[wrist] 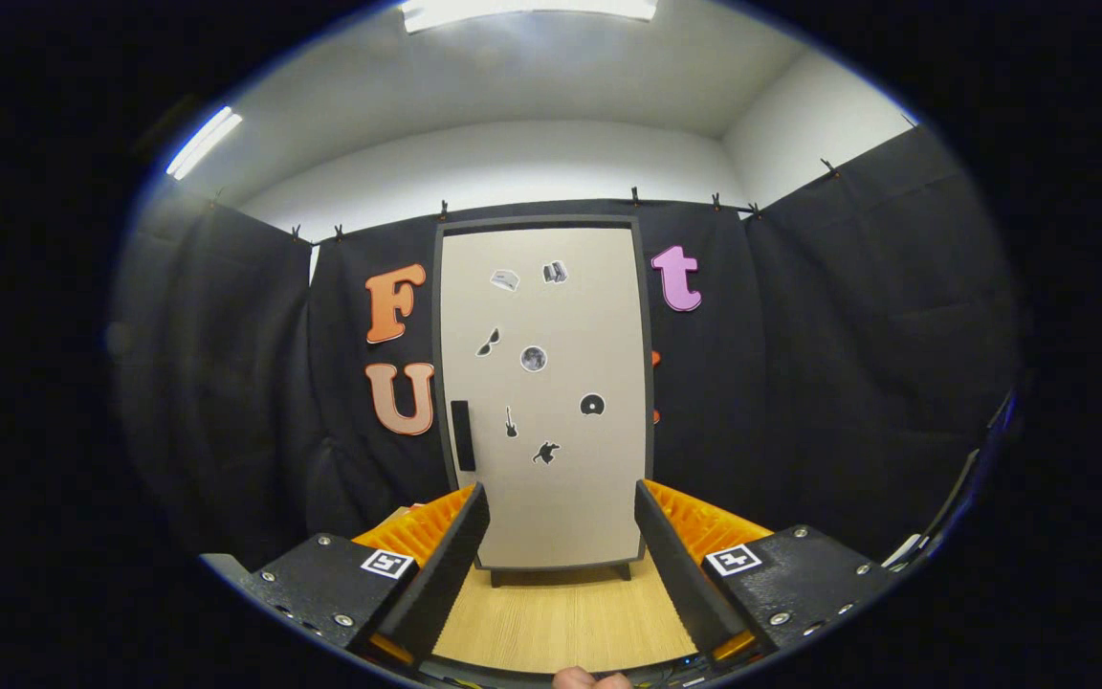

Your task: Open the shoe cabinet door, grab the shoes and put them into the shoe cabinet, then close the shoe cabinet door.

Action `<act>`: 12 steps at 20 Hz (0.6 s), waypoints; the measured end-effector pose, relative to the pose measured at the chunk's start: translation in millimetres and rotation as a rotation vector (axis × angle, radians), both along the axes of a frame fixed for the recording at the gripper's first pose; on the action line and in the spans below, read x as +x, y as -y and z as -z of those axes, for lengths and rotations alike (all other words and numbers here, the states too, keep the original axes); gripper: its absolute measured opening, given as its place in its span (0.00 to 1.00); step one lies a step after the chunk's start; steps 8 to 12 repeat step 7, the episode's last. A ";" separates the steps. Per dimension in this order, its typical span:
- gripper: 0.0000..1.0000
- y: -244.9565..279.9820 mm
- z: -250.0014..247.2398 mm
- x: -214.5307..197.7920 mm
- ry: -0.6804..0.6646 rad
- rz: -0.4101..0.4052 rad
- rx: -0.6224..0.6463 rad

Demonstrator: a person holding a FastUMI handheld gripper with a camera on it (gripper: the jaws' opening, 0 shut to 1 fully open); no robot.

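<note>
Standing upright beyond the tool's fingers, the shoe cabinet point(543, 392) is seen with its pale door point(551, 498) fully shut inside a dark frame, resting on short dark feet on the wooden surface point(561, 622). A dark vertical handle point(462, 435) is mounted near the door's left edge, about halfway down, and several small stickers point(533, 359) are scattered over the door panel. The tool point(561, 541) is held well apart from the cabinet, its two fingers spread wide with nothing between them, and the door's lower part is framed in the gap. No contact with the handle has been made. A fingertip of the person point(591, 680) is glimpsed just behind the tool. From this state the task is judged to be at its very start: the door is not yet opened, the shoes are not yet grasped or placed inside, and the closing is still left to do. The handle would be expected as the first target. Black cloth walls point(857, 364) enclose the booth behind the cabinet.
</note>
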State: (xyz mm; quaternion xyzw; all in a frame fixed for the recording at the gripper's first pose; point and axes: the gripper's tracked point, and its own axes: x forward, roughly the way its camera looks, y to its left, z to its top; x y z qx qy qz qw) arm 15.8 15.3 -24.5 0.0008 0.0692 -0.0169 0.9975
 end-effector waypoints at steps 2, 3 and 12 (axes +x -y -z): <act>0.95 7.9 -2.5 -7.0 0.006 0.005 -0.015; 0.95 11.4 -3.1 -9.5 0.009 0.005 -0.026; 0.95 21.7 -2.2 -18.7 0.019 0.019 -0.019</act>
